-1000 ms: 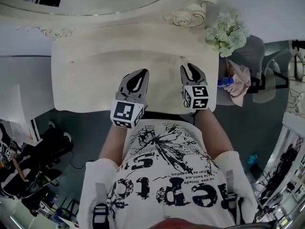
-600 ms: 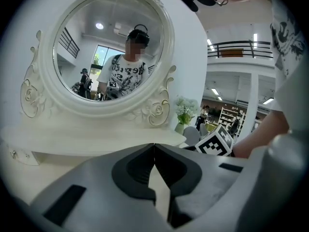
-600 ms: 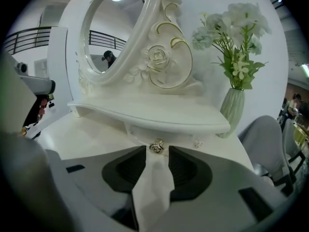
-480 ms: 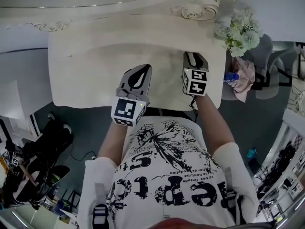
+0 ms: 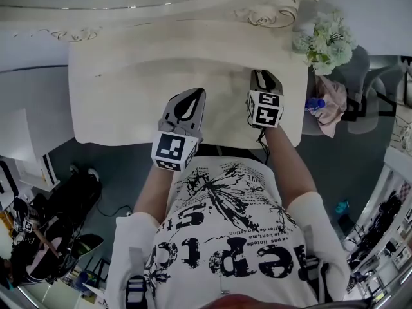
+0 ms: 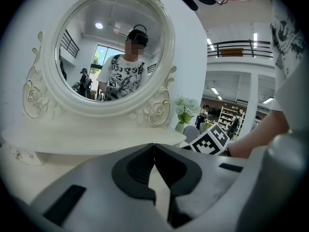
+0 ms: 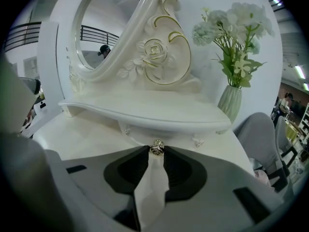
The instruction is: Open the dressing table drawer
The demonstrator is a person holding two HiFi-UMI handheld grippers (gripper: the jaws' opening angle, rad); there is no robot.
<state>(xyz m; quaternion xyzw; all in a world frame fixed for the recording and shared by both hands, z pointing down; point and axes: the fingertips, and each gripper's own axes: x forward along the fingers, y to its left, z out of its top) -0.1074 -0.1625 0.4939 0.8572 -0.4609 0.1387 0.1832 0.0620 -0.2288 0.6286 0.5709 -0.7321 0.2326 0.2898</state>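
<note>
The cream dressing table [image 5: 122, 102] has a raised shelf [image 7: 145, 111] under its oval mirror [image 6: 106, 57]. A small metal drawer knob [image 7: 157, 146] sticks out from the drawer front just below that shelf. My right gripper [image 7: 156, 152] has its two tips on either side of this knob. The jaws are closing, and the pads touch the knob. In the head view the right gripper [image 5: 262, 77] reaches to the shelf's right part. My left gripper [image 5: 190, 96] hovers over the tabletop to its left, tips together and holding nothing, as in its own view [image 6: 154, 145].
A vase of pale flowers [image 7: 232, 99] stands at the shelf's right end [image 5: 325, 40]. A grey chair with a pink cloth [image 5: 331, 111] and a blue bottle [image 5: 315, 103] is right of the table. Two smaller knobs [image 7: 197, 141] flank the gripped one.
My right gripper has moved forward and down to the shelf, and its jaws, spread a second ago, now stand narrow round the knob. The left gripper has hardly moved.
</note>
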